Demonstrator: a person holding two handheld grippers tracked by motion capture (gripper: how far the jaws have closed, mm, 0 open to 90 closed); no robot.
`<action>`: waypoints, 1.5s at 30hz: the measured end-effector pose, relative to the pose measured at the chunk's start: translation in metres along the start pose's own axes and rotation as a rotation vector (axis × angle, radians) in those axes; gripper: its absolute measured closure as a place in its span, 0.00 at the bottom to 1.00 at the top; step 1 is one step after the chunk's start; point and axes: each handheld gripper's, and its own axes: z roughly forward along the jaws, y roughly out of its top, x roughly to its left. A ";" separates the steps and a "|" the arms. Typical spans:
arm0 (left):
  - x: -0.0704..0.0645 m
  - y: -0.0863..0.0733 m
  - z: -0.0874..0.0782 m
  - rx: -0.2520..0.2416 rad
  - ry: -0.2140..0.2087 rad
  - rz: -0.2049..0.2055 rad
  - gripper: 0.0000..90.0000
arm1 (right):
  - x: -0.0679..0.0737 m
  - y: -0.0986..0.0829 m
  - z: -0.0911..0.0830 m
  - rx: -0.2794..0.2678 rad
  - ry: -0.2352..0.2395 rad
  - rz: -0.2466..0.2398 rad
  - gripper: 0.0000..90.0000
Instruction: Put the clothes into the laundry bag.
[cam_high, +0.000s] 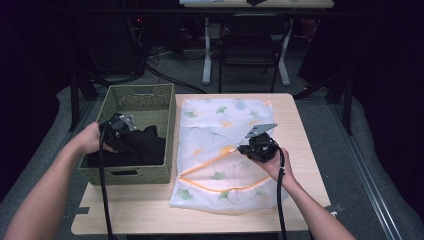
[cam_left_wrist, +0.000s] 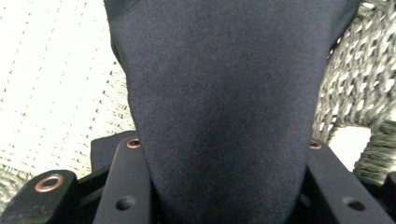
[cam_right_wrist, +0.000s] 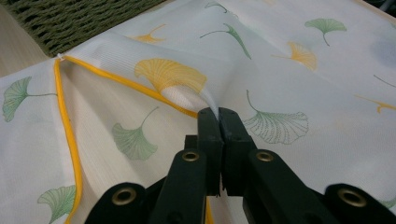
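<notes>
so the left gripper (cam_high: 121, 131) is down in the green woven basket (cam_high: 142, 96) at the left of the counter (cam_high: 305, 150), and its jaws are clamped on a black cloth (cam_left_wrist: 219, 107) that fills the gap between them in the left gripper view. rest of that black cloth sits piled in the basket. the right gripper (cam_right_wrist: 218, 114) has its jaws pressed together on the orange-trimmed edge of the white mesh bag (cam_high: 220, 150) with the leaf print, pinching the top layer up a bit so the opening gapes. the bag lies flat on the counter just beside the basket, touching its right wall as far as i can see.
</notes>
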 end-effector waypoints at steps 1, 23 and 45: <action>-0.001 0.001 -0.002 0.000 0.004 0.000 0.65 | 0.000 0.000 0.000 0.002 -0.001 0.000 0.98; -0.007 0.009 -0.045 -0.035 0.056 -0.009 0.66 | 0.000 0.000 0.000 0.002 -0.004 -0.001 0.98; -0.008 0.013 -0.086 -0.044 0.092 -0.040 0.65 | 0.000 0.000 -0.001 -0.001 -0.011 0.007 0.98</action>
